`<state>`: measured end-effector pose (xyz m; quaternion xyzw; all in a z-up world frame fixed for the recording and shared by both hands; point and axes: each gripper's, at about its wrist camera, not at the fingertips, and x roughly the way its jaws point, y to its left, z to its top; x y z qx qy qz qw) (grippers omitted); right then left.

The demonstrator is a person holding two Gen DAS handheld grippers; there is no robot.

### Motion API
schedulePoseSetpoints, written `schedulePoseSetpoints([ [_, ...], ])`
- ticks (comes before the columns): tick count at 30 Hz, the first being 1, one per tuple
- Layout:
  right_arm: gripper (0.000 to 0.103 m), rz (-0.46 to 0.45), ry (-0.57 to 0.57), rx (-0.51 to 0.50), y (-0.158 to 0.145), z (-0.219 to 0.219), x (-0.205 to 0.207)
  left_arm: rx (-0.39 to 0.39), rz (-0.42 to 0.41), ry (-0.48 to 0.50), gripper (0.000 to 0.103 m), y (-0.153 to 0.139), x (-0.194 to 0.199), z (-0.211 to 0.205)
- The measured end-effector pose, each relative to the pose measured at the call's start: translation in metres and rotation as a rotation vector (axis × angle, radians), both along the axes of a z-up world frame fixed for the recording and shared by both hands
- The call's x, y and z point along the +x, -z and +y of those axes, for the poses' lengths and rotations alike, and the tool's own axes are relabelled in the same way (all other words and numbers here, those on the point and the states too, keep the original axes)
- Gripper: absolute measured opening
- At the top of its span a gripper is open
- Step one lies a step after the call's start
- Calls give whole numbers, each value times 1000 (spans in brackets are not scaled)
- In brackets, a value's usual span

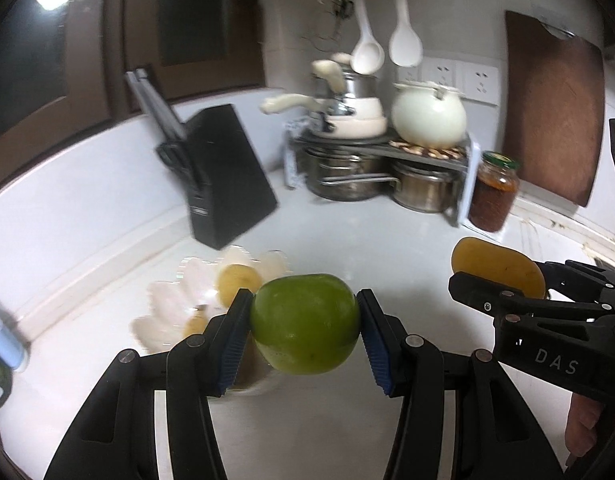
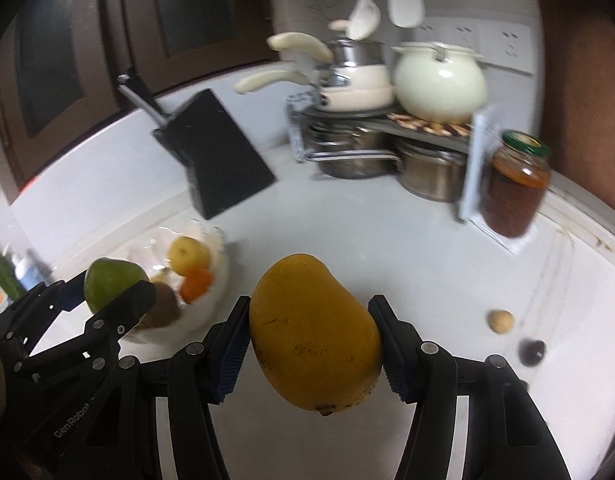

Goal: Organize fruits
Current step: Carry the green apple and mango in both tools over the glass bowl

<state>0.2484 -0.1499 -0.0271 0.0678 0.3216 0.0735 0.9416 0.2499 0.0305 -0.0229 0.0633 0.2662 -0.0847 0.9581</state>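
Left wrist view: my left gripper [image 1: 305, 330] clamps a green mango [image 1: 305, 324], right gripper [image 2: 309, 344] a yellow mango [image 2: 313, 332]; next, lowering both into the white fruit bowl [image 2: 219, 280] ahead-left.

Green mango [image 1: 305, 324] held off the counter, yellow mango [image 2: 315, 332] likewise, white bowl [image 2: 217, 280] near the counter's left edge held small fruits.

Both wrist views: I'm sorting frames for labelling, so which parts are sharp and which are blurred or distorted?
Left wrist view: the green fruit in the left claw is sharp, while the white bowl and knife block smear. Right wrist view: the mango in the right claw is crisp, the jar and pots blur. Both bend the counter fisheye-style, with dark corners.
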Motion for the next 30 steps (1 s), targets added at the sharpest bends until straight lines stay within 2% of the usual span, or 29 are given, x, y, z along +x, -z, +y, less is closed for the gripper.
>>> schedulePoseSetpoints([
  [9,60,-54,-123,17,-18,57,9,1,-27,-94,52,-8,-1,54],
  [16,60,-68,-185,10,-21,96,25,-1,-25,-120,52,-6,15,84],
  [21,60,-53,-198,9,-14,111,43,7,-9,-110,52,0,34,96],
  [30,60,12,-193,-23,13,131,76,36,56,-32,52,27,76,107],
])
